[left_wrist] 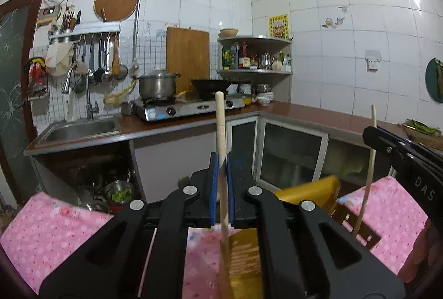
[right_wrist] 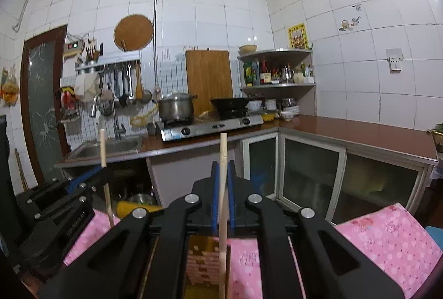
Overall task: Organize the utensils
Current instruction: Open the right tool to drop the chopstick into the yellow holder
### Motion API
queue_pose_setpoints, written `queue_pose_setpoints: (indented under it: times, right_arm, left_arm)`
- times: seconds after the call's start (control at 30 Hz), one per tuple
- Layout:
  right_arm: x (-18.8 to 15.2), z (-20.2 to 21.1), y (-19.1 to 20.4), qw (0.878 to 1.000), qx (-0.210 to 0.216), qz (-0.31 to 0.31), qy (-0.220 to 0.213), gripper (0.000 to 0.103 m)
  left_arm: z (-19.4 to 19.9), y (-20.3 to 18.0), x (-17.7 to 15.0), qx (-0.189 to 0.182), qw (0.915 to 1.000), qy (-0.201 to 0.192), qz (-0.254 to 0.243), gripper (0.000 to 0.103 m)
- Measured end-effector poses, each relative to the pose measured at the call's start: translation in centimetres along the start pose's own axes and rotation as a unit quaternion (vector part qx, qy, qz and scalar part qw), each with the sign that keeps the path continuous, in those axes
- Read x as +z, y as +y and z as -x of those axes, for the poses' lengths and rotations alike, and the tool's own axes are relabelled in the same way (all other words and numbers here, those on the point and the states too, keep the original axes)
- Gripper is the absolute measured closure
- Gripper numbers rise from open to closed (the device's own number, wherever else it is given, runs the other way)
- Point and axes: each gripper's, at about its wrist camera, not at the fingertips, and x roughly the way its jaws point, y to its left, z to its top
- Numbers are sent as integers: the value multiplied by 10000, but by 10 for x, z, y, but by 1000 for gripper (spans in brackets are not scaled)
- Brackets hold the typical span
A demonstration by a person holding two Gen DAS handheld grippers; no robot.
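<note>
Nearest, the left gripper (left_wrist: 221, 160) is seen clenched on a pale wooden chopstick (left_wrist: 221, 122) held upright between blue pads; the right gripper (right_wrist: 223, 169) is likewise clamped on a second pale wooden chopstick (right_wrist: 223, 160). Below both, a slatted wooden holder (right_wrist: 206, 263) is shown on a pink floral cloth (right_wrist: 387, 238), with each stick's lower end over it. Beyond, a brown countertop (left_wrist: 304, 113) carries a steel gas stove (left_wrist: 191, 108) and a lidded steel pot (left_wrist: 157, 83).
</note>
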Motion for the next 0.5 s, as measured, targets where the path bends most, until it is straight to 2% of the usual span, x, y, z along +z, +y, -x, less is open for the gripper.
queue_pose_setpoints:
  times: [0.27,0.3,0.37,0.4,0.47,0.5]
  right_arm:
    - [-23,2,-2,9994,-80,10,341,97]
    - [-24,4,-1,9993,-82,-5,373,97]
    - [-26,9,-2,9988,-103,-15,479,96]
    - [-27,11,-2,9985,-85,-20,535,94]
    - [-27,18,-2,9976,-35,-54,689,69]
    - [-26,24,-2,9977,-33,-84,675,50]
  left_arm:
    - [13,6,-20,126,9996,265,-2,92]
    - [16,7,-22,174,9993,317,-7,89]
    - [22,9,-22,247,9989,397,2,73]
    - [26,10,-21,269,9987,427,21,70]
    - [38,14,-20,311,9983,499,54,58]
    - [43,16,-19,307,9981,525,66,56]
